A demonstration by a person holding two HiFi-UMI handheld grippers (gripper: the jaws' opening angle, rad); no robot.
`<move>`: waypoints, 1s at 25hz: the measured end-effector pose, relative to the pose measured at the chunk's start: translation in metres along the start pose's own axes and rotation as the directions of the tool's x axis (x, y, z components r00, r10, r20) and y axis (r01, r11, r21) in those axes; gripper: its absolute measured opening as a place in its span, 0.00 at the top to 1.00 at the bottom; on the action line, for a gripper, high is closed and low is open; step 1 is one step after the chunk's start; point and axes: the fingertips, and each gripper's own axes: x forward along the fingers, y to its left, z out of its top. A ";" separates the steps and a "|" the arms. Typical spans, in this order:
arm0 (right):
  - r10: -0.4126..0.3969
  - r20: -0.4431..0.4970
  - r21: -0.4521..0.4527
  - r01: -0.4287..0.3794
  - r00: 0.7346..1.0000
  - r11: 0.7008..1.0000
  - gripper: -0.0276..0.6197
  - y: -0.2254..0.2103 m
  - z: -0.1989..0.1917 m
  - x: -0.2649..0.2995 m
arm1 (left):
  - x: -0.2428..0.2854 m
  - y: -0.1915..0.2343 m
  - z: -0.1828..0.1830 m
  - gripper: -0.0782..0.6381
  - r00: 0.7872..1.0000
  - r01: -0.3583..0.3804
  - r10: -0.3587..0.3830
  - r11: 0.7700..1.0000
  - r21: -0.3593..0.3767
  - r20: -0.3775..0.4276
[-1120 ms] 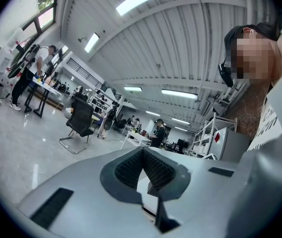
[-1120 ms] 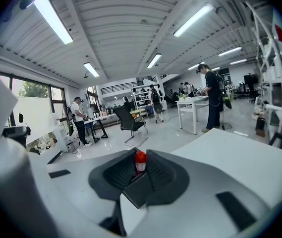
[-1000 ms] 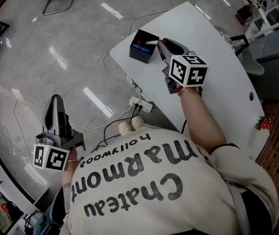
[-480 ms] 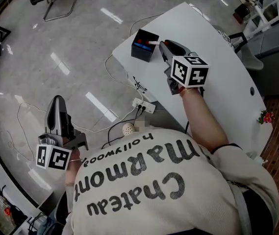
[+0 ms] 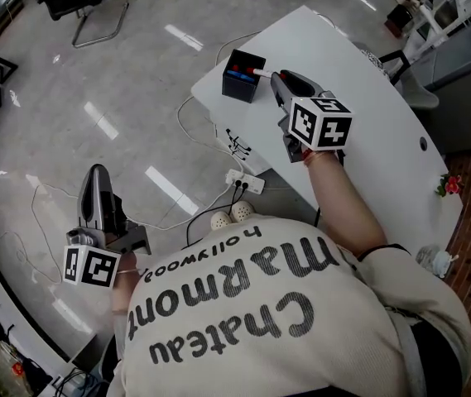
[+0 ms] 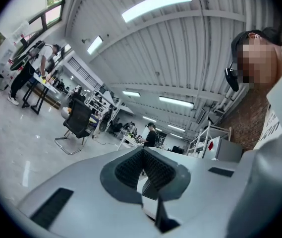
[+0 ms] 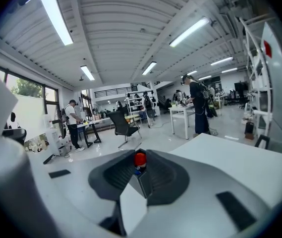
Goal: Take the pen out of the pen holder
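Right gripper (image 5: pixel 273 75) sits right at the pen holder (image 5: pixel 240 87), jaws pointed at its rim, and there's the pen (image 5: pixel 257 71) – pinched between the pads, lying nearly level across the holder's edge on the gripper's side. In the right gripper view (image 7: pixel 140 166) the pen's red end (image 7: pixel 140 158) pokes up between the narrow jaws. I cannot tell whether its far end is clear of the holder. Blue and red things show inside the black box, which stands at the corner of the white table (image 5: pixel 367 122). The left gripper (image 5: pixel 95 174) is well away from the holder, out over the floor – its jaws (image 6: pixel 142 160) are pressed together on nothing.
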 end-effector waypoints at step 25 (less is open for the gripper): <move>-0.105 0.135 0.123 0.088 0.985 0.988 0.84 0.003 -0.008 -0.067 | 0.004 -0.018 -0.010 0.89 0.994 0.108 -0.108 0.994 -0.008 -0.028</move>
